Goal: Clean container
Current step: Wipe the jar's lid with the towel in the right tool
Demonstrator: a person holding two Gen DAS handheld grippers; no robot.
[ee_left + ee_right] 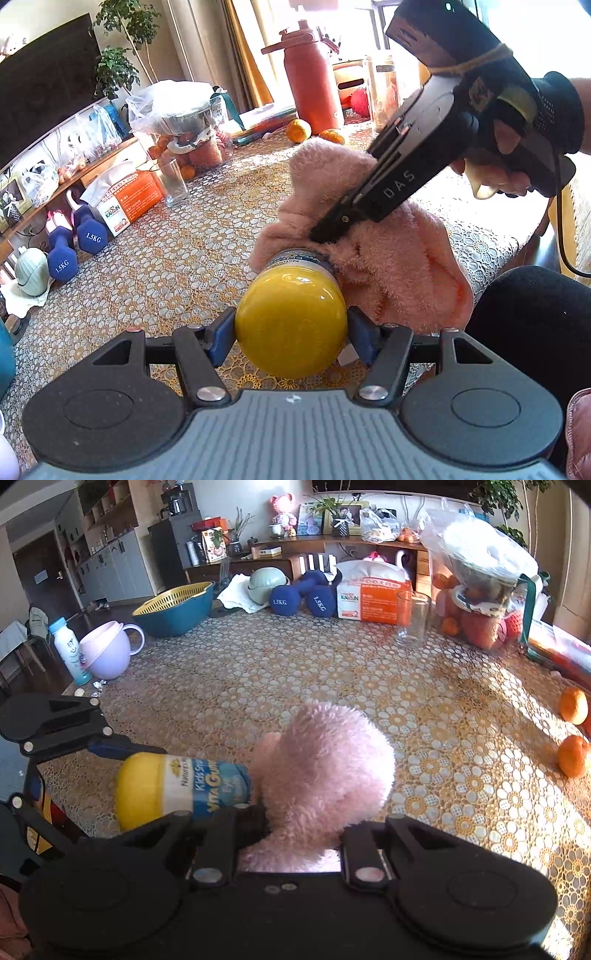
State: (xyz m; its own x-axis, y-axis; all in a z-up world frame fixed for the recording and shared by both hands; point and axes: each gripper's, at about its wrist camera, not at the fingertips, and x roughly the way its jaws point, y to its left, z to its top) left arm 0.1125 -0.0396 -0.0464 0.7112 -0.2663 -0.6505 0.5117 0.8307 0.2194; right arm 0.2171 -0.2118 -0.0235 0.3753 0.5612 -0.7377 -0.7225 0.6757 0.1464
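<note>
A vitamin bottle (291, 325) with a yellow cap and blue-white label lies sideways above the patterned table, cap toward the left wrist camera. My left gripper (291, 332) is shut on the yellow cap, blue pads on both sides. A fluffy pink cloth (373, 258) wraps the bottle's far end. My right gripper (325, 236) comes from the upper right and is shut on that cloth against the bottle. From the right wrist, the bottle (192, 786) points right into the pink cloth (325, 775), which fills the gap of the right gripper (295, 830); the left gripper (110, 746) holds the cap.
On the table stand an empty glass (412, 618), an orange-white box (373, 600), blue dumbbells (303, 594), a bagged fruit container (480, 590), a teal-and-yellow basket (173, 607), a lilac cup (107, 653) and a small white bottle (70, 650). Two mandarins (572, 738) lie right. A red flask (314, 81) stands far back.
</note>
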